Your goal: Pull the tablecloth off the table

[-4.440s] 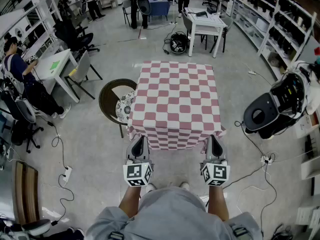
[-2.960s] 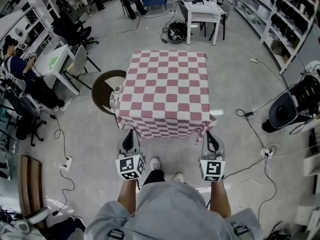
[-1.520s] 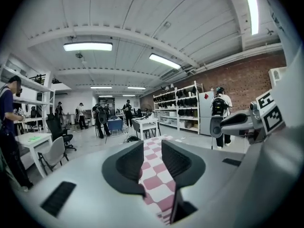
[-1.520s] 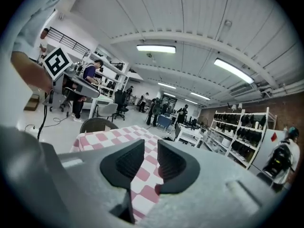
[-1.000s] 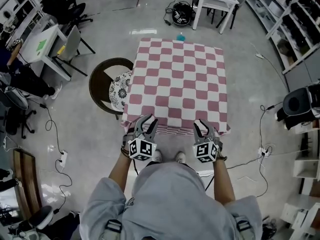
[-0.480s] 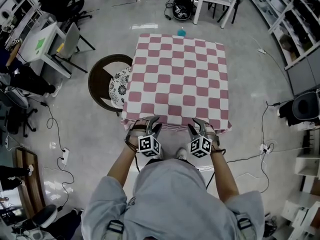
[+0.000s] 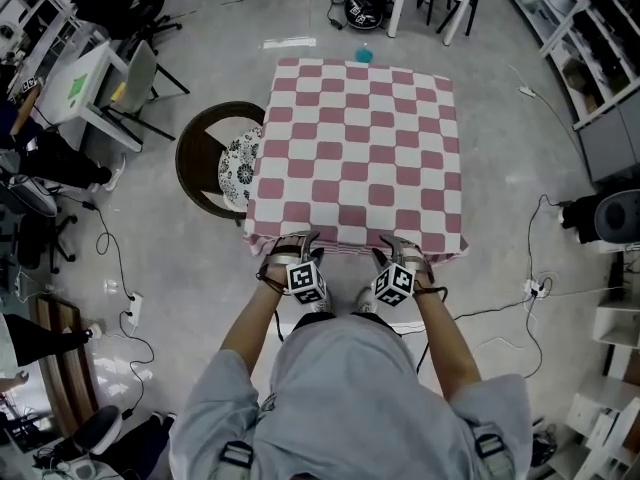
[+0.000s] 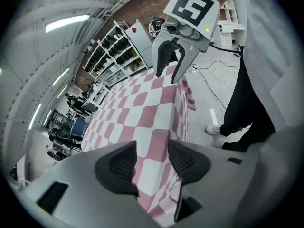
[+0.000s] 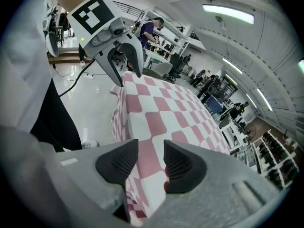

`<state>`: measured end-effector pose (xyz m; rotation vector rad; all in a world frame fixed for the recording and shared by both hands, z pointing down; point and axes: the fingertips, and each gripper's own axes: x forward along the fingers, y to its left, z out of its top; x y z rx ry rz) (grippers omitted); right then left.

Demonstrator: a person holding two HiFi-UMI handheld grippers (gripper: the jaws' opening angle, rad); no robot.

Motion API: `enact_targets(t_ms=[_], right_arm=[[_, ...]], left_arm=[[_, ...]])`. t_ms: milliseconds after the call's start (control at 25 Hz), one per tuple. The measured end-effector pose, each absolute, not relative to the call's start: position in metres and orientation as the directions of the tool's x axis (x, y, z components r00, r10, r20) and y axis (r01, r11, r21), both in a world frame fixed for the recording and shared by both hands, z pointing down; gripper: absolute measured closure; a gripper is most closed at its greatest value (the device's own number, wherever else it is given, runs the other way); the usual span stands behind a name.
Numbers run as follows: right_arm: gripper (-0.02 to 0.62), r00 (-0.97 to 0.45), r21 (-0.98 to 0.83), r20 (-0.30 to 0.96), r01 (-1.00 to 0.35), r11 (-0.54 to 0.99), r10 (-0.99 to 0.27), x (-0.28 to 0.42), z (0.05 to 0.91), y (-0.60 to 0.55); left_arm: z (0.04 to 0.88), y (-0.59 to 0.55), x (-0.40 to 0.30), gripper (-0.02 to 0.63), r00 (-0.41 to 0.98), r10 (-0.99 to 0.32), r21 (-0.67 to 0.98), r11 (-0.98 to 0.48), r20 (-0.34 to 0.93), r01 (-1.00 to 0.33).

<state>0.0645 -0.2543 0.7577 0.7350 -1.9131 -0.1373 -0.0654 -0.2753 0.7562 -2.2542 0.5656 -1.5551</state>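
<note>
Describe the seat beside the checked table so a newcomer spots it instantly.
Find the pink-and-white checked tablecloth, mid-frame in the head view. Beside its left edge stands a round dark-brown chair. Unlike the angular grey chair further left, it carries a black-and-white patterned cushion.

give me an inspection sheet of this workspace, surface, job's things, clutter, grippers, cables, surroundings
surface: covered whole by the tablecloth; no bare top shows
job's things: tablecloth red and white checked, lying flat, hanging over the edges
clutter: nothing seen on the cloth
grippers: left gripper and right gripper open at the near edge; jaws have just been opening; cloth edge shows in each gap, pads not pressing it
cables: cable on the floor at right; power strip with its lead at left
surroundings: round chair beside the table's left side; white desk further left
</note>
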Motion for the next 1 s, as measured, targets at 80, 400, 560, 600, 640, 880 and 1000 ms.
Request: enact_targets(t_ms=[80, 400, 560, 600, 640, 880, 1000], right_arm=[[0.445, -0.265, 0.406, 0.799, -0.424, 0.809, -0.540, 0.066, 0.765, -0.254], [0.445, -0.191, 0.405, 0.834, -0.423, 0.811, -0.517, 0.078, 0.798, -0.254], [0.445, -0.147, 0.403, 0.855, -0.413, 0.816, -0.497, 0.085, 0.815, -0.251], [0.445, -0.138, 0.400, 0.862, -0.406, 0.822, -0.488, 0.085, 0.819, -0.250], [0.445, -0.129, 0.398, 0.868, -0.397, 0.827, -0.480, 0.086, 0.823, -0.250], [0.444, -0.093, 0.409, 0.880, -0.350, 0.843, -0.466, 0.086, 0.835, -0.252], [0.445, -0.083, 0.408, 0.886, -0.325, 0.853, -0.456, 0.086, 0.842, -0.255]], left_arm=[[0.764, -0.277, -0.067, 0.400, 0.306, -0.502, -0.487, -0.864, 0.809, -0.128], [0.797, -0.283, -0.069, 0.400, 0.259, -0.489, -0.485, -0.870, 0.833, -0.085], [0.812, -0.285, -0.066, 0.400, 0.241, -0.480, -0.477, -0.876, 0.844, -0.073], [0.816, -0.286, -0.066, 0.400, 0.235, -0.476, -0.476, -0.877, 0.847, -0.062], [0.820, -0.287, -0.066, 0.400, 0.231, -0.473, -0.476, -0.878, 0.850, -0.048], [0.836, -0.290, -0.060, 0.400, 0.222, -0.443, -0.456, -0.890, 0.868, 0.005], [0.843, -0.292, -0.061, 0.400, 0.213, -0.433, -0.446, -0.895, 0.876, 0.012]])
